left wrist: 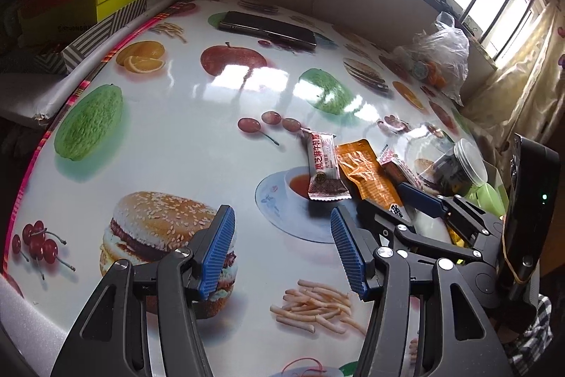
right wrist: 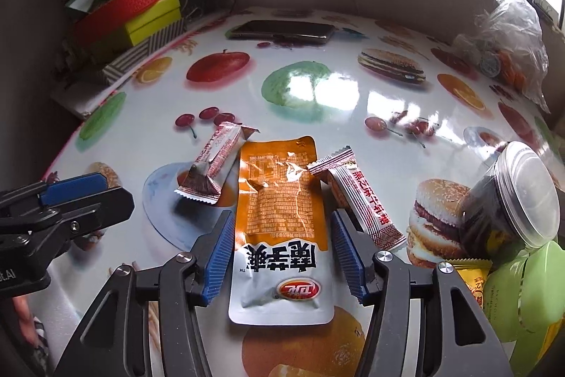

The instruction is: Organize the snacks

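Note:
An orange and white pouch (right wrist: 279, 200) lies flat on the printed table (right wrist: 317, 101). My right gripper (right wrist: 282, 214) is open around the pouch, its blue pads beside the edges without pressing. A white and maroon bar (right wrist: 215, 161) lies left of the pouch, and a second bar (right wrist: 367, 200) lies right of it. My left gripper (left wrist: 281, 212) hovers open over the table with nothing between its fingers, just short of the first bar (left wrist: 323, 168). The pouch (left wrist: 367, 172) and the right gripper (left wrist: 381, 195) show at that view's right.
A clear-lidded jar (right wrist: 508, 196) of dark snacks lies on its side at the right, beside a green container (right wrist: 522, 288) and a yellow packet (right wrist: 473, 278). A phone (right wrist: 282, 32) lies at the back. A plastic bag (right wrist: 508, 48) sits back right. Stacked boxes (right wrist: 141, 13) stand beyond the left edge.

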Available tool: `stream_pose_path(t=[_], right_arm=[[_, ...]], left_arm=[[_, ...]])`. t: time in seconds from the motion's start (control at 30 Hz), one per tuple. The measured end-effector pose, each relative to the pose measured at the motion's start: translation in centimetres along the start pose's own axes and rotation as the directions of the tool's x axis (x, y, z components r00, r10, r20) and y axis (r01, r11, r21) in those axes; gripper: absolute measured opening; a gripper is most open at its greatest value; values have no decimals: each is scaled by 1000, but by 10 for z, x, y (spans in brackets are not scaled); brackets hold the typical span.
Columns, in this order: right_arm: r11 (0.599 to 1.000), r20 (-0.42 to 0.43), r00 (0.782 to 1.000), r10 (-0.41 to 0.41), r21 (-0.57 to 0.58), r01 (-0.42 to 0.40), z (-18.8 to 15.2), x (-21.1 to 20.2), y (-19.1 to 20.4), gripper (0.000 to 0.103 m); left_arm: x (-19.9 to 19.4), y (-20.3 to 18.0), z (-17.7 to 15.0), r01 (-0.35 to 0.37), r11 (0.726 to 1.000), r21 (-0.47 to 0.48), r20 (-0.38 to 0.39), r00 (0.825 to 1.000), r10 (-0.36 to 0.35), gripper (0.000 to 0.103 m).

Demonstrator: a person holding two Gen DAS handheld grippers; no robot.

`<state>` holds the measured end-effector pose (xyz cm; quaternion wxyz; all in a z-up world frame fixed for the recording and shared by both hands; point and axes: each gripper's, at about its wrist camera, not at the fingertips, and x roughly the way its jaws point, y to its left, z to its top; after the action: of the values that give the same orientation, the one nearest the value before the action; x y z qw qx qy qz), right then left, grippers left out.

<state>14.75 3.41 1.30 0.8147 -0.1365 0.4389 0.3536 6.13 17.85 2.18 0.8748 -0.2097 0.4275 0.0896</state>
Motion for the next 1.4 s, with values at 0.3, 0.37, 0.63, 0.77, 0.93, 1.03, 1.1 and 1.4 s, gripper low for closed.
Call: stream_pose_path(t=[0.3,0.37,0.63,0.77,0.93,1.03,1.1,1.4], right_arm=[[1000,26,1000,-15,9,15,-2,-6,-1,44],[1000,33,999,-7,13,6,-3,-8,-1,40],[1000,40,999,-4,29,3,-4,-9,-4,37],[999,42,999,-3,33,2,-4,-10,-4,37],[999,40,999,-4,44,3,-5,-11,-5,37],[999,39,999,-5,50,3,-6,-13,-5,37],[999,39,999,-5,55,3,-7,-13,-6,37],[998,41,999,-4,68,2,-10,-15,-6,37]], left_arm=[[6,-6,12,-3,1000,31,-6,1000,3,58],[8,-8,16,3,999,35,-4,1000,-3,58],[28,-21,30,38,998,58,-47,998,-35,58],[41,-26,31,20,997,71,-73,997,-15,58],[50,-27,32,9,998,67,-91,996,-3,58],[52,-29,33,3,997,76,-84,996,3,58],[53,-30,33,-6,997,78,-80,997,13,58],[54,-31,34,-21,997,77,-75,997,27,40]])
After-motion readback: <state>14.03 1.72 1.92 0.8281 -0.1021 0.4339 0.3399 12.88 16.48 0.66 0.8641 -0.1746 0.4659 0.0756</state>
